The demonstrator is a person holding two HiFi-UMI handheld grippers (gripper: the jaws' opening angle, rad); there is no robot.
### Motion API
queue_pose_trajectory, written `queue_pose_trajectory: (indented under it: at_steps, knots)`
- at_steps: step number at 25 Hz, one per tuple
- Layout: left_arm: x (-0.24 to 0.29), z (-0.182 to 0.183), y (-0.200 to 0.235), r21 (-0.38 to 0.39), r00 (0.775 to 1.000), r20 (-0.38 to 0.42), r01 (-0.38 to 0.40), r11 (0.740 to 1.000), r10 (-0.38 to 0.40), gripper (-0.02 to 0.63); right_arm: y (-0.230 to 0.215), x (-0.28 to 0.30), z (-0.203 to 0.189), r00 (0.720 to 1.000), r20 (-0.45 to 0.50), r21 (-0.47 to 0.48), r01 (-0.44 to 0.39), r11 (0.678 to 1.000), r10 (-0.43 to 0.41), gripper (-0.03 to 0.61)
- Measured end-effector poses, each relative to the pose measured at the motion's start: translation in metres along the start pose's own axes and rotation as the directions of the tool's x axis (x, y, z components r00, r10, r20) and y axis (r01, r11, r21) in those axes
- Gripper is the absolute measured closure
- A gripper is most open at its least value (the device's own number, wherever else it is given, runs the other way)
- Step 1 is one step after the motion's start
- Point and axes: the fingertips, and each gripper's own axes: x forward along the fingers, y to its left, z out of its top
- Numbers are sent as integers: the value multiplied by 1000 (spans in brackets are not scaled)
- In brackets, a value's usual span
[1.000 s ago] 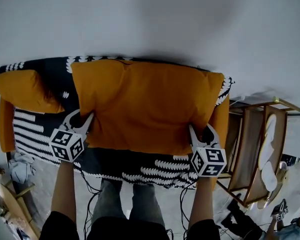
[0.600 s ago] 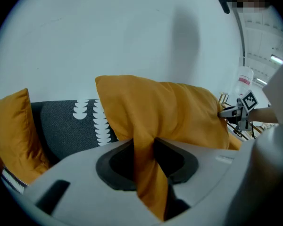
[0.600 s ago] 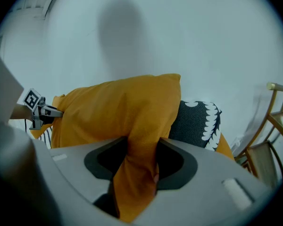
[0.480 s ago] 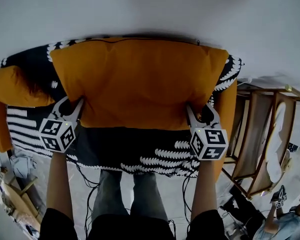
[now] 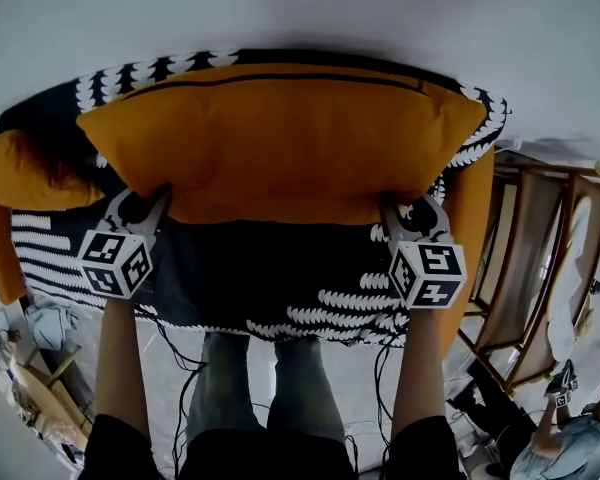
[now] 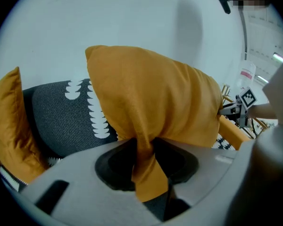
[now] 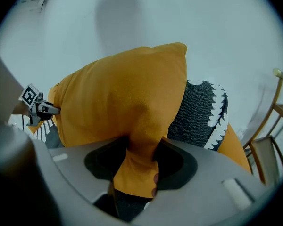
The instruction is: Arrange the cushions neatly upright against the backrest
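A large orange cushion (image 5: 280, 138) stands wide against the black-and-white patterned backrest (image 5: 150, 68) of the sofa. My left gripper (image 5: 152, 204) is shut on its lower left corner, and the orange cloth (image 6: 144, 159) is pinched between the jaws. My right gripper (image 5: 395, 211) is shut on the lower right corner, with bunched cloth (image 7: 139, 161) between its jaws. A smaller orange cushion (image 5: 20, 173) leans at the sofa's left end and appears again (image 6: 12, 126) in the left gripper view.
The sofa seat (image 5: 270, 288) has a black-and-white leaf pattern and orange arms (image 5: 472, 228). A wooden folding chair (image 5: 540, 268) stands to the right. Cables (image 5: 180, 378) and clutter lie on the floor by my legs. A white wall (image 5: 300, 8) is behind the sofa.
Both grippers have come down with the large cushion, which has tipped back toward the backrest, so its top edge with the seam now faces up.
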Motion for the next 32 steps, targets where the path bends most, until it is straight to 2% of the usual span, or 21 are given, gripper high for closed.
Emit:
queue_pose_trajectory:
  at_steps: [10,20,26,29,32]
  knots:
    - [13,-6,5,-7,1000,13,6,1000,-6,465,-2,8,-18,1000,3,50,4,999,-4,370]
    - [12,-9,8,-14,1000,15,2,1000,-2,378,-7,10,-33,1000,-6,110,23,994,-22,357]
    - [6,-10,13,-28,1000,24,-3,1000,4,359,-4,9,-37,999,-3,120,39,992,-39,348]
    - [-1,-10,13,-29,1000,30,-4,1000,5,349,-5,4,-37,998,-8,111,59,992,-58,328]
    - [-6,-7,12,-26,999,42,-4,1000,5,333,-2,-2,-39,998,-17,105,58,993,-57,260]
